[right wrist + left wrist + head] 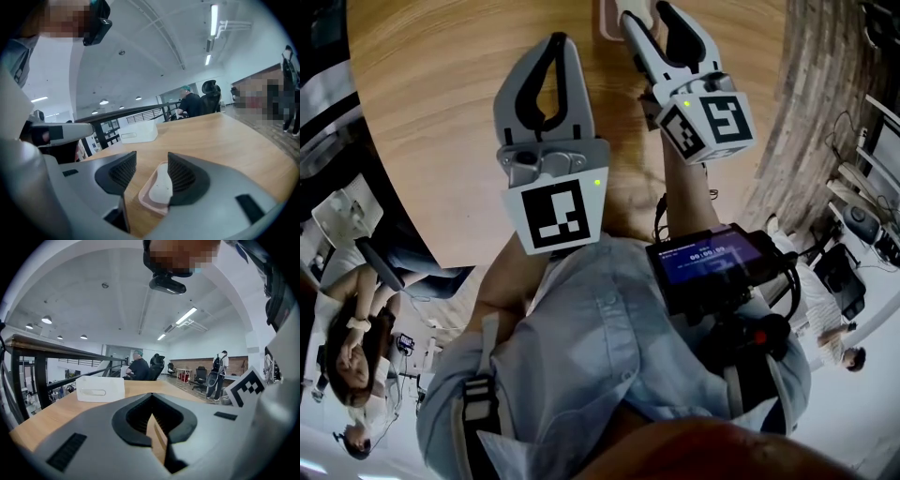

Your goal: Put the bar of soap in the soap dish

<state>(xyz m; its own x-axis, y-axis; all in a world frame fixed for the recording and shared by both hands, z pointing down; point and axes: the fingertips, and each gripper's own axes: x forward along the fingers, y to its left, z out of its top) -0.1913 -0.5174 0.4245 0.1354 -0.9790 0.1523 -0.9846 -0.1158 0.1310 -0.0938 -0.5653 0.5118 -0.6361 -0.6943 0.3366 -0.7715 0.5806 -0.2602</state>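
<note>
A white bar of soap (161, 184) lies in a shallow pink soap dish (146, 200) on the wooden table (441, 112). My right gripper (151, 161) hovers just over the dish, open, with nothing between its fingers; the soap shows between them. In the head view only a corner of the soap dish (608, 21) peeks out at the top edge, beside my right gripper (652, 14). My left gripper (559, 43) hangs over bare wood to the left, shut on nothing. In its own view the left gripper (151, 397) has its tips together.
A white rectangular box (100, 388) stands farther back on the table, also the white box (138, 132) in the right gripper view. A black railing runs behind the table's far edge. People sit and stand in the room beyond. The table's curved edge (403, 211) runs at left.
</note>
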